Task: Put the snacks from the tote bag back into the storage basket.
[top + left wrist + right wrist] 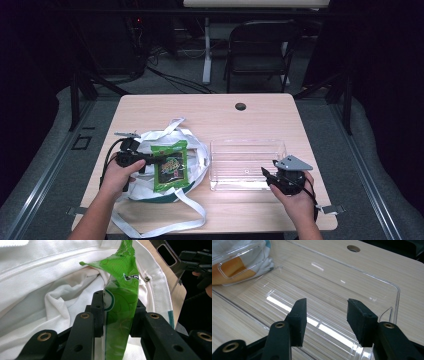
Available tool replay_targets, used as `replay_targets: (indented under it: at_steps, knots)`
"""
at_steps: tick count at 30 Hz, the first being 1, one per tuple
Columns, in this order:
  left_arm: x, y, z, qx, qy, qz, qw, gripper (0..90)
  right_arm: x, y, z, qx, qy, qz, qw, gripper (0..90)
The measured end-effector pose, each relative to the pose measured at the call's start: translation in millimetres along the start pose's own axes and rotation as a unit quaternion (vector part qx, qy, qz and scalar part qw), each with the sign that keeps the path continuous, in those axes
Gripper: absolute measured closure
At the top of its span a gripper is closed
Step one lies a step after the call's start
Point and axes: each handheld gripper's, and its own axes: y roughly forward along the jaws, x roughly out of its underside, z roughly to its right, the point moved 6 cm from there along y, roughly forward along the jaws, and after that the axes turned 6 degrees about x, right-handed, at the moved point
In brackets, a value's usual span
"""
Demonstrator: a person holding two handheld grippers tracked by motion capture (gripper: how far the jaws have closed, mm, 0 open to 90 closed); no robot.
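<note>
On bench (pixel 250 120), left side: white bag (pixel 150 145) with long straps, green packet (pixel 171 165) lying across its mouth. Left gripper (pixel 150 160) reaching in from the left, hand (pixel 117 175) behind it. Seen from above as a flat packet with a printed face; seen along the left gripper (pixel 117 322), an edge-on green film (pixel 122 302) pinched between both fingers (pixel 97 312), closed tight on it, white cloth (pixel 50 290) folded underneath. Far corner of that view: right gripper (pixel 197 262) and bench edge.

Right of the bag, apart from it: clear tray (pixel 247 165). Right gripper (pixel 272 175) at its near right corner, hand (pixel 297 197) holding it. From above, finger gap hard to judge; along the right gripper (pixel 325 320), fingers (pixel 298 317) wide apart, holding nothing, over the tray (pixel 392 287) floor. Bag (pixel 242 262) visible through the tray's far wall.
</note>
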Motion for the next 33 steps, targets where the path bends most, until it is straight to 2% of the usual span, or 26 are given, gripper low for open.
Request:
replay_targets:
  at_steps: [18,33]
  knots:
    - [-4.0,-6.4,0.4,-0.003,-0.003,0.011,0.9999,72.0,-0.2,-0.6,0.3,-0.001,0.001,0.004,1.0,50.3]
    - [-14.2,-16.5,2.7,-0.019,0.012,0.026,0.9994,72.0,-0.4,-0.9,0.7,-0.001,0.002,0.005,1.0,50.3]
